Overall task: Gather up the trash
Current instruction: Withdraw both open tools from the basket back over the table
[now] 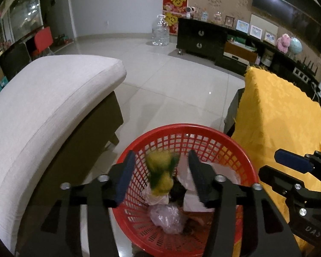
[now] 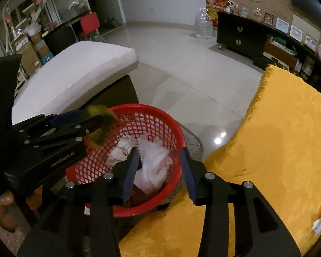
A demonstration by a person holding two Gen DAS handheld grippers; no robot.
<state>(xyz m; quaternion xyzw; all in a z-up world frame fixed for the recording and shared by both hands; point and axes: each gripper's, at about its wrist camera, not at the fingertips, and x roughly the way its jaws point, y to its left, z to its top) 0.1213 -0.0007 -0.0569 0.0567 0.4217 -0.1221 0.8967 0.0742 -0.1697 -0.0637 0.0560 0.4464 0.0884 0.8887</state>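
Above the round red plastic mesh basket, both the left gripper and right gripper hang with fingers spread, pinching nothing. A blurred yellow-green wrapper and crumpled white tissue are inside: drop-off looks done; next, fetch more trash.
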